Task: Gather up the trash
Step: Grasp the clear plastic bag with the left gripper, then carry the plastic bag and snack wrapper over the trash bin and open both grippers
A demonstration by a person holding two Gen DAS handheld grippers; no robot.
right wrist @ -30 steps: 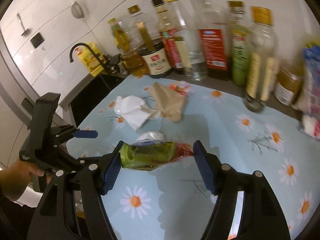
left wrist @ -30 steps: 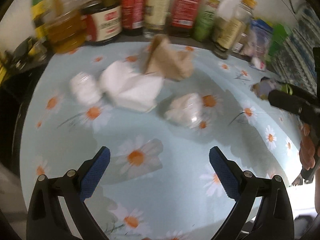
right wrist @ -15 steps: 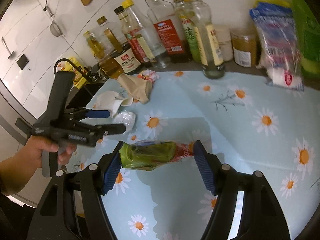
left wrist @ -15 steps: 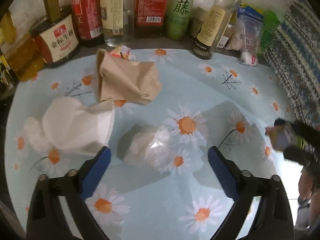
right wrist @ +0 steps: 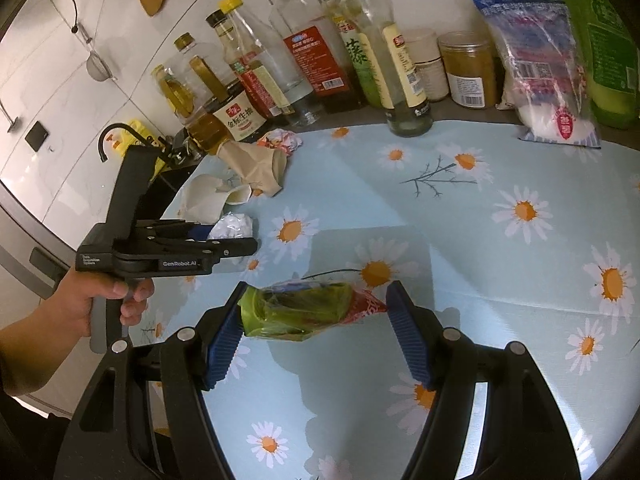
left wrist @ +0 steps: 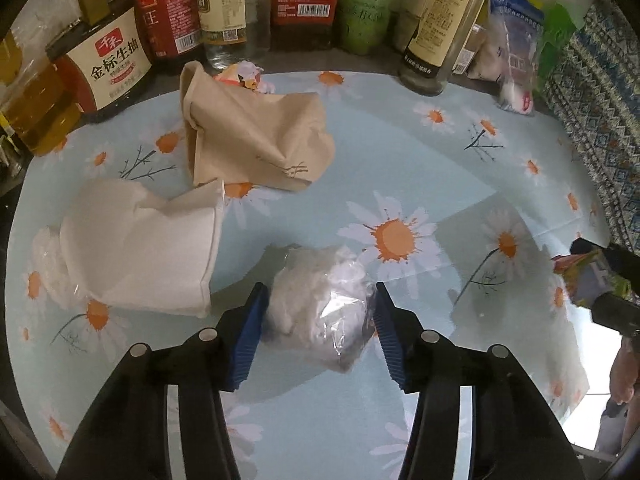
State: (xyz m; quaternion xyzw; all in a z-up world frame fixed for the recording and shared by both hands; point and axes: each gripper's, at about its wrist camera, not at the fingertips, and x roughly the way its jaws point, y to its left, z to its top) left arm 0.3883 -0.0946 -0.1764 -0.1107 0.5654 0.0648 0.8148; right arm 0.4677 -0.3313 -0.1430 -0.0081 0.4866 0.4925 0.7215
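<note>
A crumpled clear plastic wad [left wrist: 316,300] lies on the daisy-print tablecloth [left wrist: 400,160]. My left gripper [left wrist: 320,320] straddles it with its jaws closing, and both blue pads touch its sides. In the right wrist view the same gripper [right wrist: 236,242] points down at the wad [right wrist: 234,225]. My right gripper [right wrist: 314,320] is shut on a green and red wrapper [right wrist: 296,312], held above the cloth. A brown paper bag [left wrist: 256,140], a white paper bag [left wrist: 140,248] and a small colourful crumpled wrapper [left wrist: 240,76] lie beyond the wad.
Sauce and oil bottles [left wrist: 112,56] line the back of the table. Jars and food packets [right wrist: 536,64] stand at the back right. A patterned cloth [left wrist: 600,120] borders the right side. A black tap [right wrist: 112,136] and a dark sink lie past the left edge.
My left gripper came down over the clear plastic wad and its jaws closed in onto it. The right gripper swung round, still holding the green wrapper.
</note>
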